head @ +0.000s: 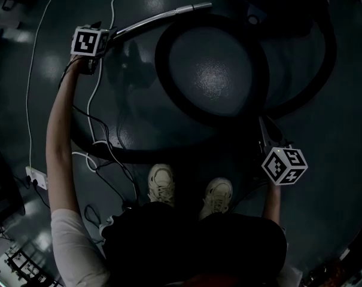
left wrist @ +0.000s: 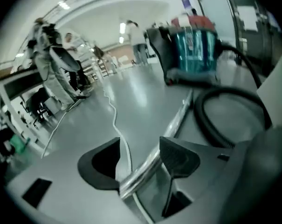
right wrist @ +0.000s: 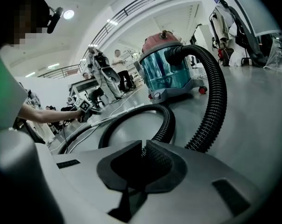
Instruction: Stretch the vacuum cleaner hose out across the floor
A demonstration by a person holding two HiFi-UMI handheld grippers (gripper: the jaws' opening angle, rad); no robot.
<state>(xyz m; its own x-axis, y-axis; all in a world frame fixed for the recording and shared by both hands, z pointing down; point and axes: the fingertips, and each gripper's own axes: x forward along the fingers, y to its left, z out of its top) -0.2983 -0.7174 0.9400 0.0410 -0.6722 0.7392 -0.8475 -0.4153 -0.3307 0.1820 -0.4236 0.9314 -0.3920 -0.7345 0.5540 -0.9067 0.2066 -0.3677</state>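
Observation:
A black ribbed hose [head: 164,70] lies in a wide loop on the dark floor ahead of my feet, and it shows as a coil [right wrist: 166,120] that rises [right wrist: 216,92] to the teal and red vacuum cleaner [right wrist: 171,69]. Its shiny metal wand [head: 151,21] runs from my left gripper [head: 109,37] toward the far right. In the left gripper view the wand [left wrist: 178,118] crosses slantwise between the widely spread jaws of my left gripper [left wrist: 140,157] and touches both. My right gripper [head: 263,130] is low at the near right, beside the hose. Its jaws [right wrist: 144,153] are shut with nothing between them.
A white cable [head: 31,88] runs down the left to a power strip [head: 37,177], and black cables [head: 103,142] trail near my shoes [head: 161,181]. Another white cable [left wrist: 113,115] passes under the wand. People and equipment [left wrist: 136,41] stand far off.

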